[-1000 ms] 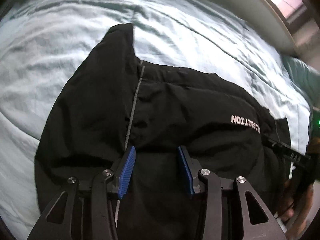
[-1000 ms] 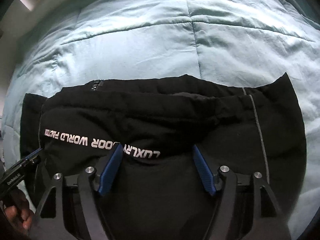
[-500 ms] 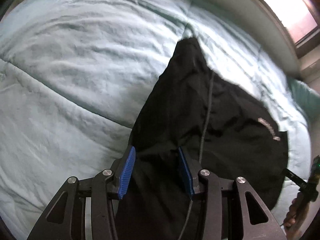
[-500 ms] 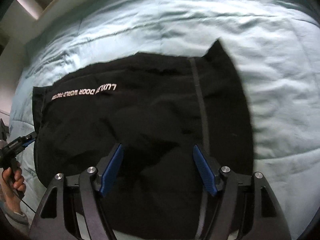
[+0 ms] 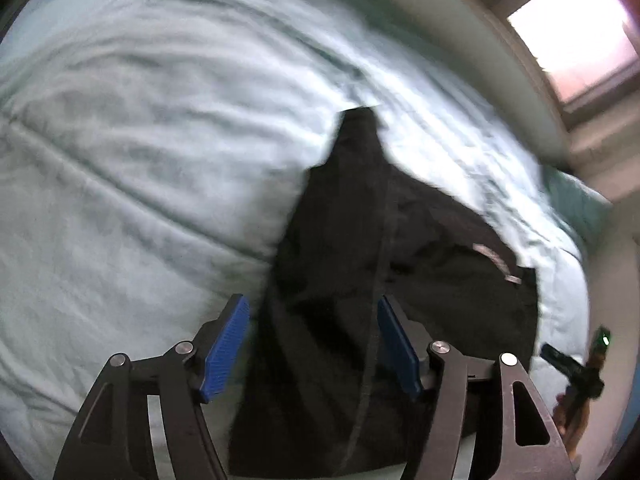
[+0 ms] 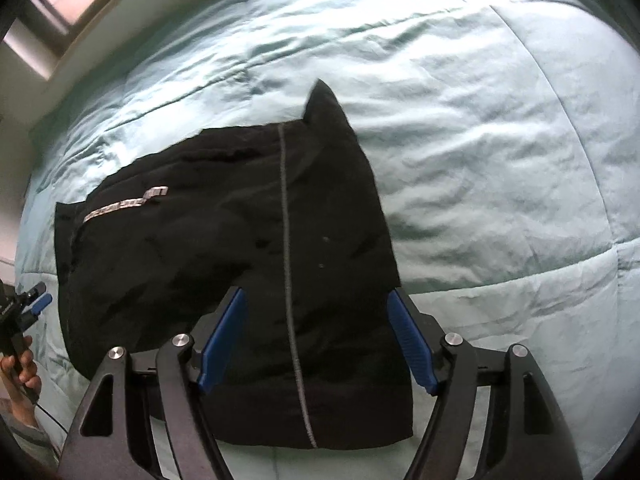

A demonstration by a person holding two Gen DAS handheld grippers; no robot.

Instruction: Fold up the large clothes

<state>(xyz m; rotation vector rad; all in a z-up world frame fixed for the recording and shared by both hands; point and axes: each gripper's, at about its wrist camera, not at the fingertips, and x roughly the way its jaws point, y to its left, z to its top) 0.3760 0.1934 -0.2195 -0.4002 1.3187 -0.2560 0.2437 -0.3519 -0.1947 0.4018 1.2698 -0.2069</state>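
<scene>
From my left wrist view, the left gripper [image 5: 312, 340] has just been opening; its blue pads stand wide, clear of the cloth, with the black jacket [image 5: 360, 280] lying below and between them but not pinched. The jacket lies folded on the pale green quilt [image 5: 140, 160], filling the lower centre of the frame, one pointed corner reaching toward the upper middle. In my right wrist view the right gripper [image 6: 316, 340] is also spread wide with nothing held; the jacket [image 6: 240, 260] fills the centre and lower left, a grey stripe [image 6: 286, 240] running down it and white lettering [image 6: 128, 204] at the left. A window [image 5: 572, 32] glows upper right in the left view.
</scene>
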